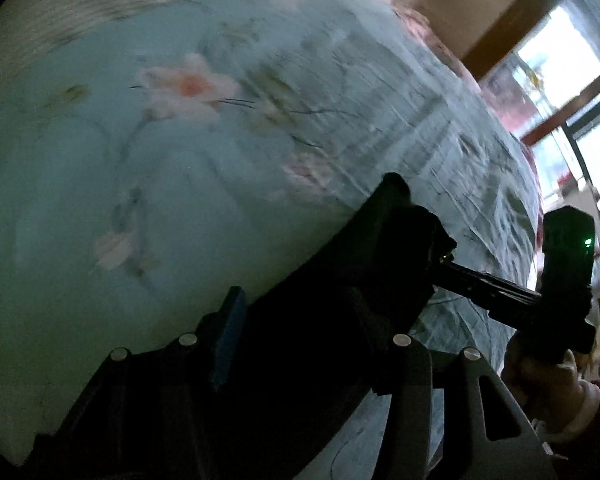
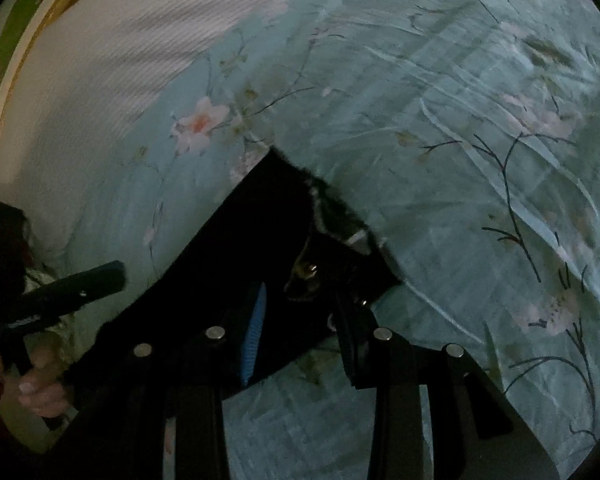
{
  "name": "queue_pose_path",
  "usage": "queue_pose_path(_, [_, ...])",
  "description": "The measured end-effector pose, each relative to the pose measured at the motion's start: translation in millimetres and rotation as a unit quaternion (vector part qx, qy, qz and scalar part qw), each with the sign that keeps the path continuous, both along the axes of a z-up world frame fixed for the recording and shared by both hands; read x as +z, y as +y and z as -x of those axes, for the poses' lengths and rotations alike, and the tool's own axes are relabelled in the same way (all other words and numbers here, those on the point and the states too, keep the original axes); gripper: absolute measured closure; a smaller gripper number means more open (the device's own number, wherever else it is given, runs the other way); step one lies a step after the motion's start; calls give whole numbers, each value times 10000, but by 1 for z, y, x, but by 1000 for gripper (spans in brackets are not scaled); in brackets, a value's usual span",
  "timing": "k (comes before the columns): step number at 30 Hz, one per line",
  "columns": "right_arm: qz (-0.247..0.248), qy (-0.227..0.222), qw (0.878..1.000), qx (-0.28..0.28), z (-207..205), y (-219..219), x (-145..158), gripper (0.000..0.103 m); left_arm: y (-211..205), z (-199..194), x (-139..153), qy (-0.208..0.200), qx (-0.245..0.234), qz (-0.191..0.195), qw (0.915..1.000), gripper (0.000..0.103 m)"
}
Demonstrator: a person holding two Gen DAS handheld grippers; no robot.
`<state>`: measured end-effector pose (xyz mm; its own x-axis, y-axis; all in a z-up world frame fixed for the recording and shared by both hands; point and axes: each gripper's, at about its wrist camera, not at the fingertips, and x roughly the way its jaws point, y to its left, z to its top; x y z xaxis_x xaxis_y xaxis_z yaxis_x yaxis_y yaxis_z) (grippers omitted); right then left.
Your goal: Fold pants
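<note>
The black pants (image 1: 340, 280) hang lifted above a pale blue floral bedspread (image 1: 140, 160). My left gripper (image 1: 312, 344) is shut on the pants, the cloth filling the space between its fingers. In the right wrist view the pants (image 2: 240, 248) rise in a dark peak with a fuzzy waistband edge, and my right gripper (image 2: 300, 344) is shut on them too. The right gripper's body (image 1: 568, 280) and the hand holding it show at the right of the left wrist view. The left gripper's body (image 2: 60, 296) shows at the left of the right wrist view.
The floral bedspread (image 2: 460, 160) covers the bed. A white ribbed sheet (image 2: 120, 48) lies at the far end, by a gold and green frame (image 2: 4, 80). A bright window (image 1: 560, 80) and a wooden frame are beyond the bed.
</note>
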<state>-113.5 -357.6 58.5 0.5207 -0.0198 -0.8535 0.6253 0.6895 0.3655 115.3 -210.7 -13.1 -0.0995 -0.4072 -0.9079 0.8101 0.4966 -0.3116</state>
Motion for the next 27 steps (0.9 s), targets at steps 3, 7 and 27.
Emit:
queue_pose_path(3, [-75,-69,9999,-9,-1,-4,-1,68,-21,2,-15,62,-214,-175,9996,51])
queue_pose_path(7, [-143,-162,9997,89,-2,-4,-1,74,-37,7,-32,190,-492,-399,9978,54])
queue_pose_path(27, [-120,-373,9988,283,14,-7,26,95,-48,40,-12,-114,-1278,-380,9910,98])
